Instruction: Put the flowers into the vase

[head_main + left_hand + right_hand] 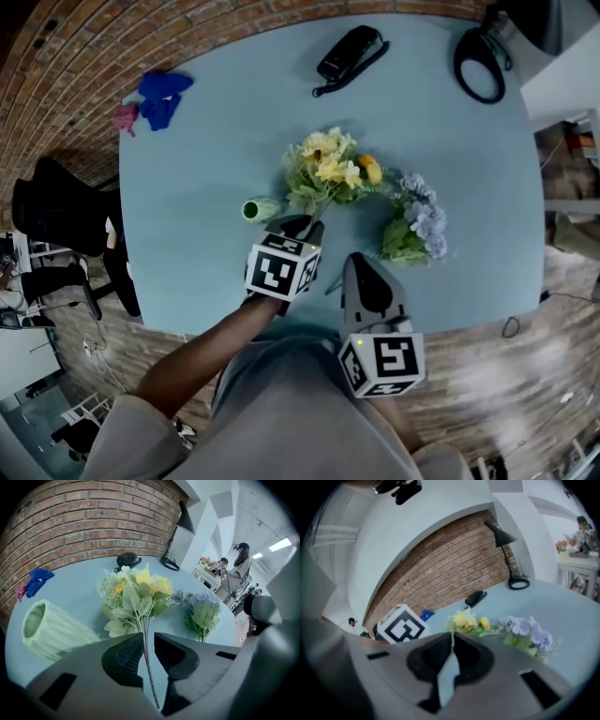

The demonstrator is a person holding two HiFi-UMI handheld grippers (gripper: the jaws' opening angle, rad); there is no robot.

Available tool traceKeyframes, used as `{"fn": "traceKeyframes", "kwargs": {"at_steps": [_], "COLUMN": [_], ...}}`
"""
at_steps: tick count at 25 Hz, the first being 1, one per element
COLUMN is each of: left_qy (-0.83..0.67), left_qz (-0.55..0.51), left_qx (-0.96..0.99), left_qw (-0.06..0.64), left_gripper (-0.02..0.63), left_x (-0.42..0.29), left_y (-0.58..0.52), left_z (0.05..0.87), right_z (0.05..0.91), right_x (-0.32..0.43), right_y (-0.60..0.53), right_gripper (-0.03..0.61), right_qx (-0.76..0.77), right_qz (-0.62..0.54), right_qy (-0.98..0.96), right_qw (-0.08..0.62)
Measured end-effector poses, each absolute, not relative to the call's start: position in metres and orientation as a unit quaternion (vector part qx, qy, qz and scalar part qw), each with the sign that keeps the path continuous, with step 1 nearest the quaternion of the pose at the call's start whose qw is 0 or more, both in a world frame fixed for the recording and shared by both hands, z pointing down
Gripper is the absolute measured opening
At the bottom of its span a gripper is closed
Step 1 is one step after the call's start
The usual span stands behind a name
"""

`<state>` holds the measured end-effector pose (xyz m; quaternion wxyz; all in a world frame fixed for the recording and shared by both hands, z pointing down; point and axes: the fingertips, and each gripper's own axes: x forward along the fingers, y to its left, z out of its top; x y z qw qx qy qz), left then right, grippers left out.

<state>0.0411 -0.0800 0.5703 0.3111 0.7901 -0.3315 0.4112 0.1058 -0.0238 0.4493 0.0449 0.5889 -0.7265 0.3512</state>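
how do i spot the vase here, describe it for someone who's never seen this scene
Start at the pale blue table; a yellow bouquet lies near its middle. Just left of its stems in the head view is the vase: pale green, ribbed and lying on its side, the only green thing there without leaves.

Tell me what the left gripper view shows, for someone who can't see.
The jaws of the hand-held gripper stand apart around the stem of a yellow bouquet on a blue table. A green vase lies on its side at the left, a purple bouquet at the right, a brick wall behind.
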Motion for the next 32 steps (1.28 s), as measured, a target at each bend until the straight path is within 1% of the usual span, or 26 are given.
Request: {"fn": "traceKeyframes", "kwargs": {"at_steps": [10, 18, 27, 32], "left_qy": [-0.328, -0.334, -0.333, -0.323], "left_qz": [0.427, 0.426, 0.437, 0.448], "left_qx": [0.772, 0.75, 0.734, 0.734], "left_qw": [0.339, 0.38, 0.4, 0.395], "left_gripper": [0.077, 0.077, 0.077, 0.077], "left_x": [0.046, 0.048, 0.041, 0.044], "left_y": [-0.087, -0.09, -0.092, -0.092], "left_z": [0.582, 0.593, 0.598, 0.602], "right_z": [0.46, 0.464, 0.469, 0.47], "right_x": [0.103, 0.11, 0.112, 0.109], "right_y": [-0.034, -0.051, -0.056, -0.057], "right_gripper": [0.025, 0.025, 0.025, 0.025], "right_qx": [0.578, 0.579, 0.575, 0.572], "right_qz": [0.358, 0.352, 0.358, 0.362], "right_qy": [-0.731, -0.733, -0.733, -0.734], "right_qw": [0.06, 0.062, 0.062, 0.061]}}
